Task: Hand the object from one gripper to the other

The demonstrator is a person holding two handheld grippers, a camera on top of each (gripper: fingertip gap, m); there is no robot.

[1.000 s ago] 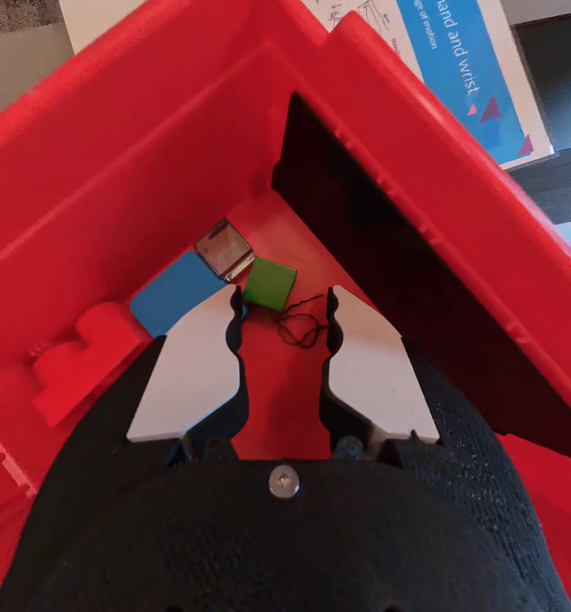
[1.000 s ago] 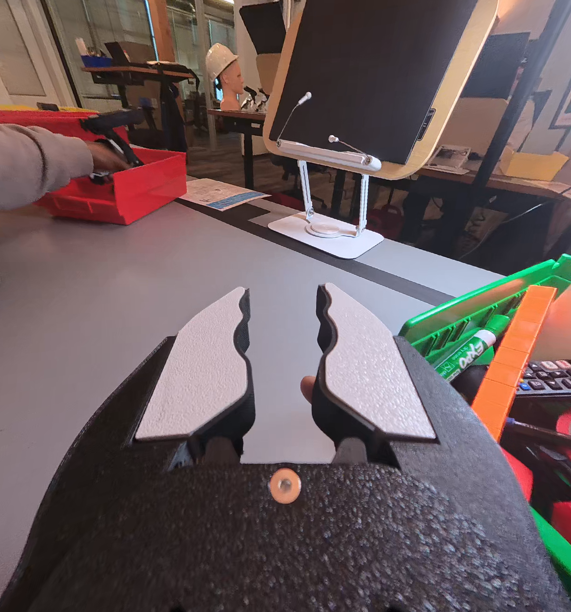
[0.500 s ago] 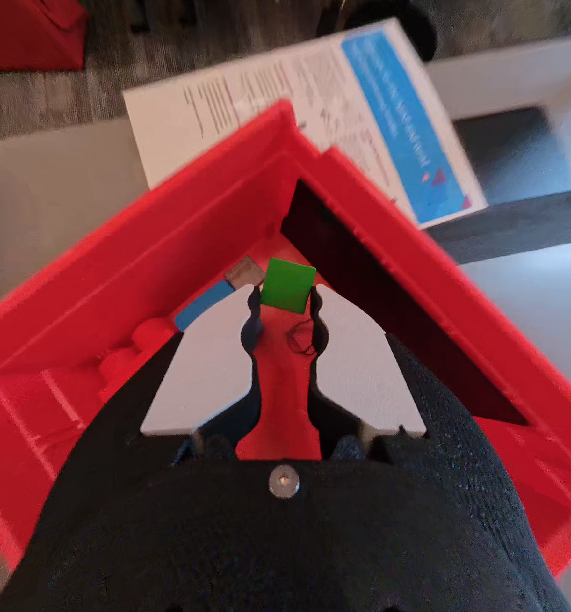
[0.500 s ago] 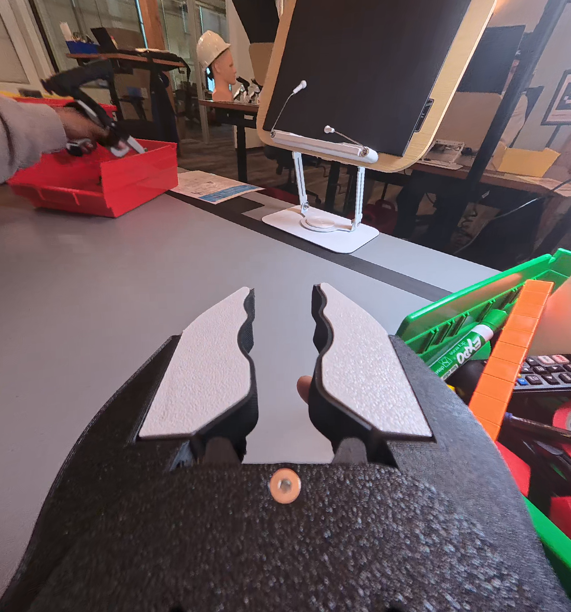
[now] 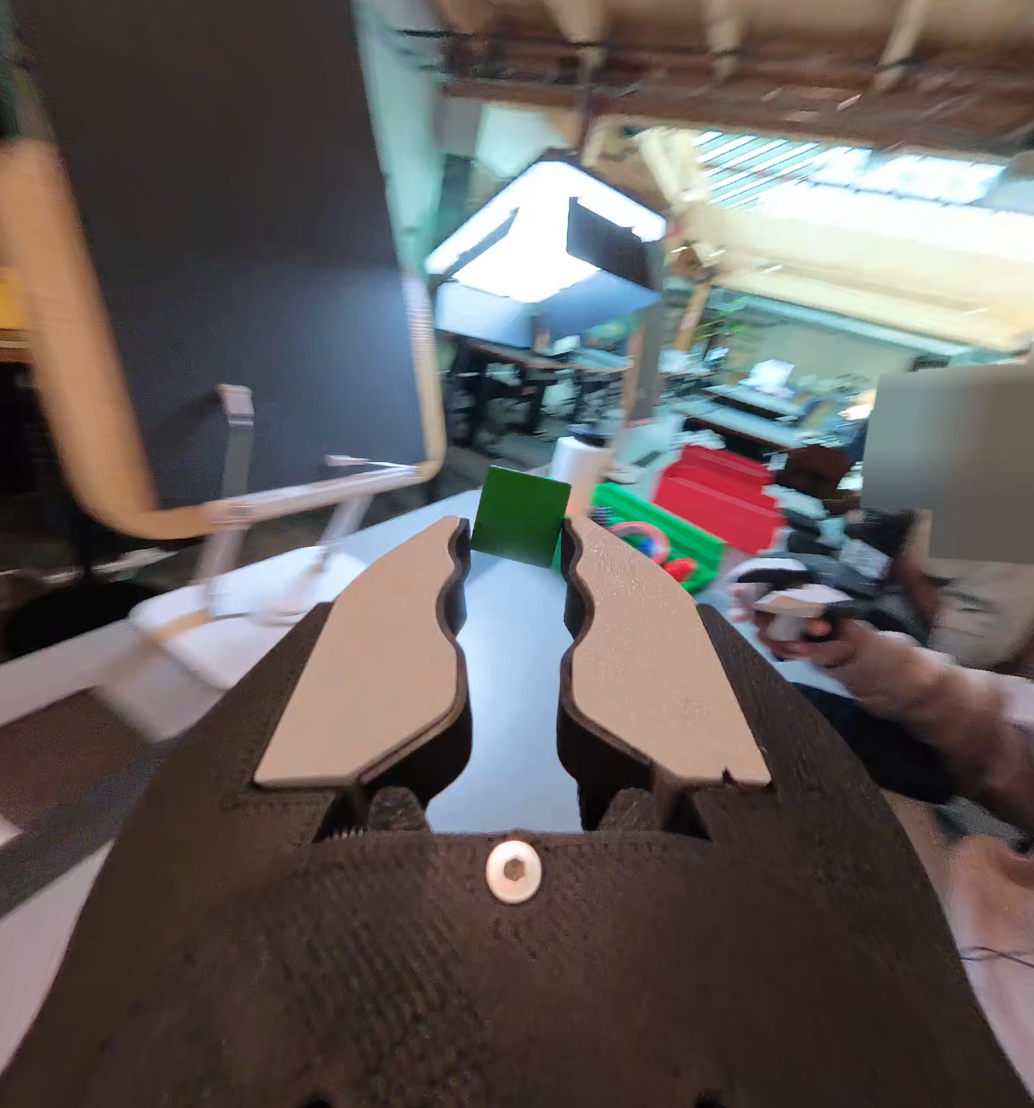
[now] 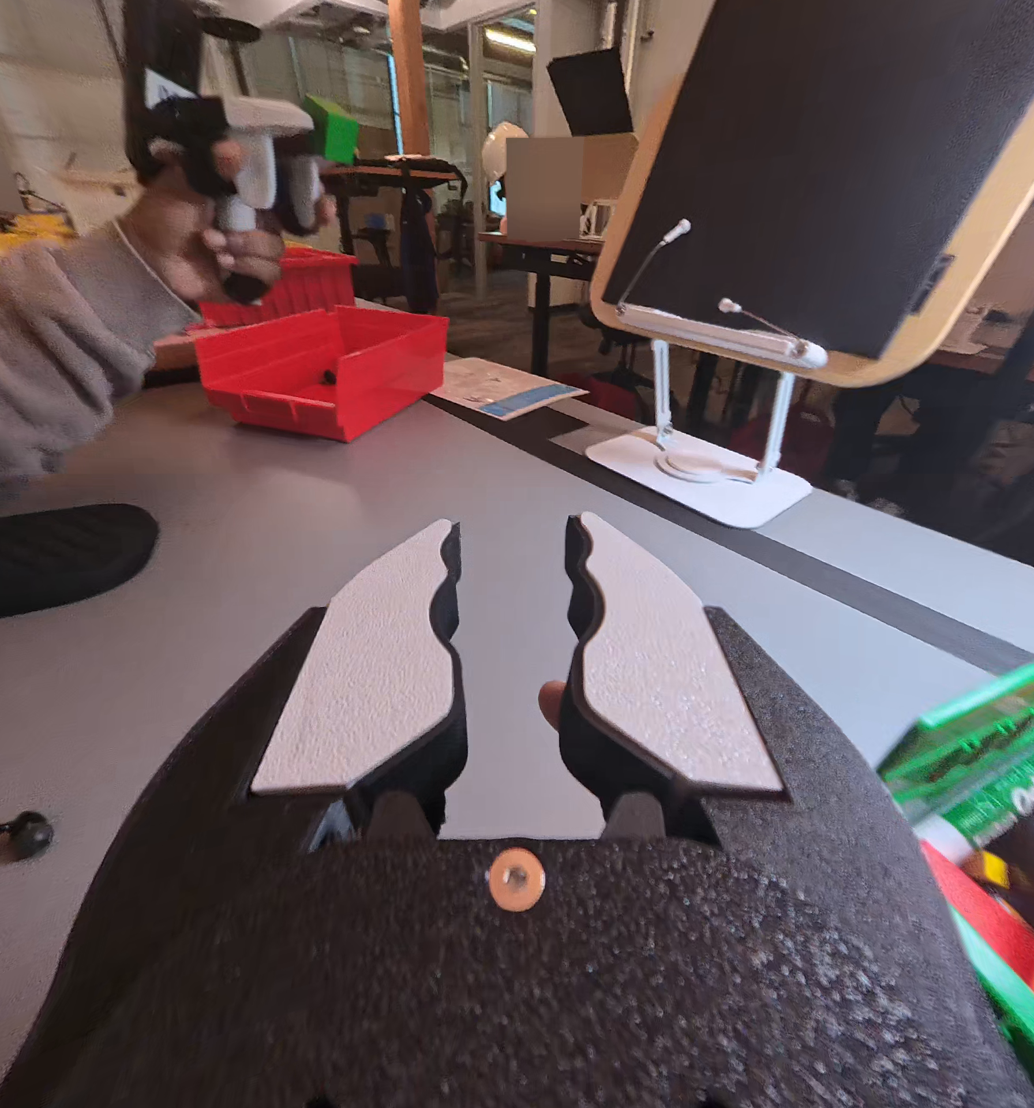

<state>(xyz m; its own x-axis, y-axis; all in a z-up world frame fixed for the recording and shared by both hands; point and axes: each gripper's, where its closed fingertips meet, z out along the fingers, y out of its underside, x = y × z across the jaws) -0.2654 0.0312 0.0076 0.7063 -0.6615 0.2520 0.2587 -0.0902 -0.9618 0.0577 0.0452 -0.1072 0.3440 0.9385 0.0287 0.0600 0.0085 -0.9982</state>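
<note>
My left gripper (image 5: 516, 530) is shut on a small green block (image 5: 520, 515), held at its fingertips high above the grey table (image 5: 502, 605). In the right wrist view the left gripper (image 6: 317, 135) shows far off at upper left, raised above the red bin (image 6: 323, 375), with the green block (image 6: 333, 135) sticking out of it. My right gripper (image 6: 511, 527) is open and empty, low over the grey table (image 6: 263, 521). It also shows in the left wrist view (image 5: 784, 599), held in a hand at the right.
A black board on a white stand (image 6: 802, 210) stands at the table's far side. A green bin with markers and other items (image 6: 994, 773) is at the right. A paper sheet (image 6: 502, 390) lies beyond the red bin. A black pad (image 6: 47, 557) lies at the left. Some 35 cm of space lies between my two pairs of fingers.
My left gripper closed on the green block in the red bin, lifted it out and swung up to face the right gripper. My right gripper stayed open and shifted slightly.
</note>
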